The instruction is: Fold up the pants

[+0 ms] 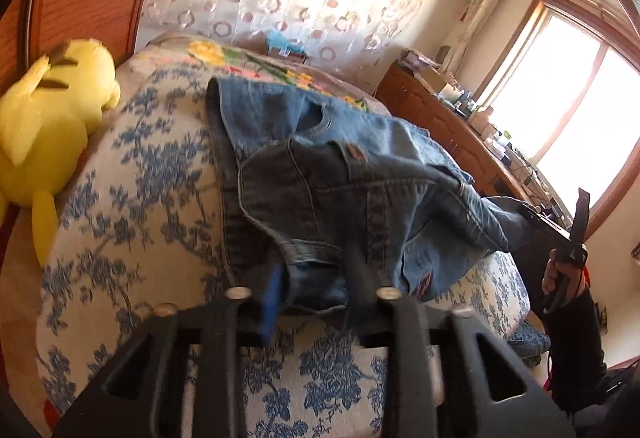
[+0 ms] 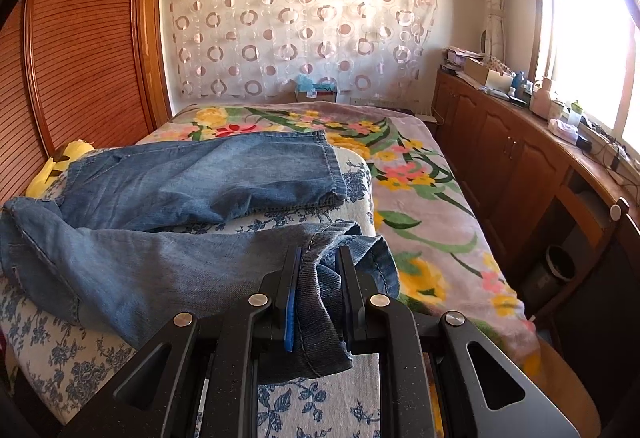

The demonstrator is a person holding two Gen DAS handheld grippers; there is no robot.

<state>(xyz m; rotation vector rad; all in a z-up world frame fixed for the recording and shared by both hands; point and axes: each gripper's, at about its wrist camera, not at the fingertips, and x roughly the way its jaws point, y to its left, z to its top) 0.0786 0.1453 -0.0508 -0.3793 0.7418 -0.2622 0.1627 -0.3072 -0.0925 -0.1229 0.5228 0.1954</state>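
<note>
Two grippers, both clamped on the jeans (image 2: pixel 168 198) spread across your blue-flowered quilt (image 2: pixel 72 354). Your right gripper (image 2: pixel 318 278) pinches a leg hem, sharply seen. Only the left view shows the waistband bunched between your left gripper (image 1: pixel 316 278), blurred, so probably gripped, plus the whole yellow plush toy (image 1: pixel 52 118). The right view alone shows both legs.
</note>
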